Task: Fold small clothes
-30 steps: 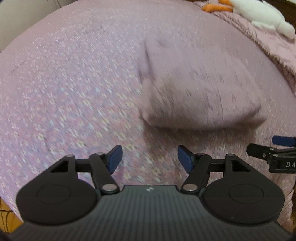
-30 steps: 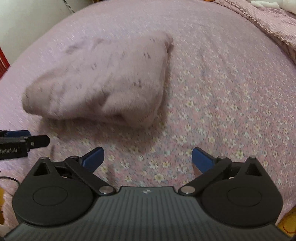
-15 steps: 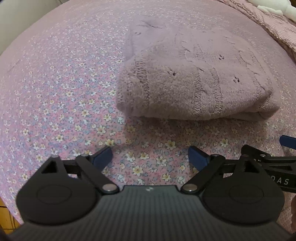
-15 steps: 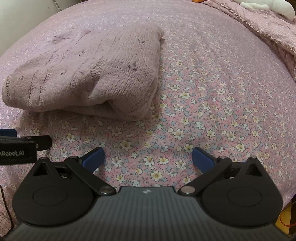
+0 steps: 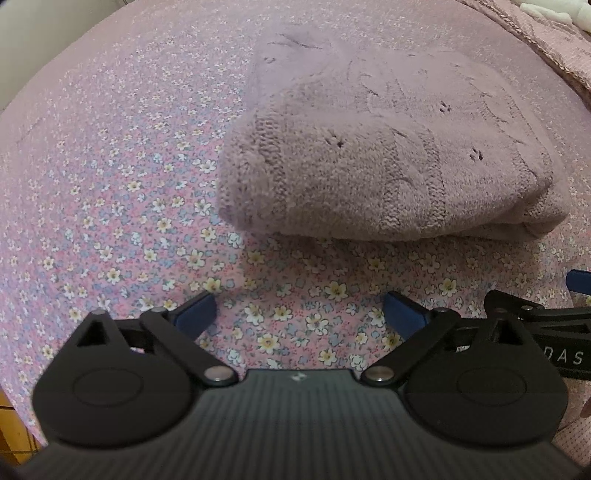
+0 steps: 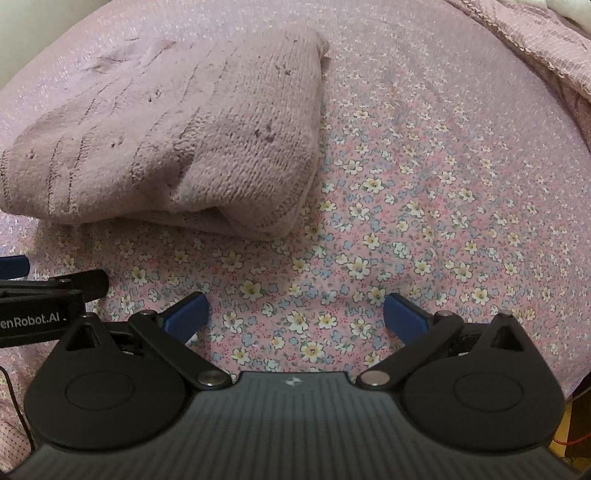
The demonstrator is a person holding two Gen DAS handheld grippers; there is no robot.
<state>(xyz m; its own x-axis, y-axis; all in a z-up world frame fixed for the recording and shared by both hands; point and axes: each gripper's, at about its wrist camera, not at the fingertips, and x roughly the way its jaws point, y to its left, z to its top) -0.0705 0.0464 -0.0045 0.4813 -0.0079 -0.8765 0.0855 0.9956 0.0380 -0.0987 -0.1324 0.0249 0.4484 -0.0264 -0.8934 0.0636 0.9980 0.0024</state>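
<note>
A folded mauve knitted sweater (image 5: pixel 388 162) lies on the pink flowered bedspread (image 5: pixel 122 206). My left gripper (image 5: pixel 299 314) hovers just short of the sweater's near folded edge; its jaws are opening wide and hold nothing. In the right wrist view the same sweater (image 6: pixel 177 133) sits up and to the left. My right gripper (image 6: pixel 295 314) stands open over bare bedspread, to the right of the sweater's corner, with nothing between its blue fingers (image 6: pixel 184 314). Each gripper shows at the edge of the other's view.
A crumpled pink blanket (image 6: pixel 535 51) lies along the far right of the bed, with a white plush toy (image 5: pixel 554 11) at the top corner. The bed's near edge drops off at the lower left (image 5: pixel 14 443), where a wooden floor shows.
The left gripper's jaws have spread much wider and it has drawn back toward the near side of the sweater. The sweater has settled flat. The right gripper has stayed open and barely shifted.
</note>
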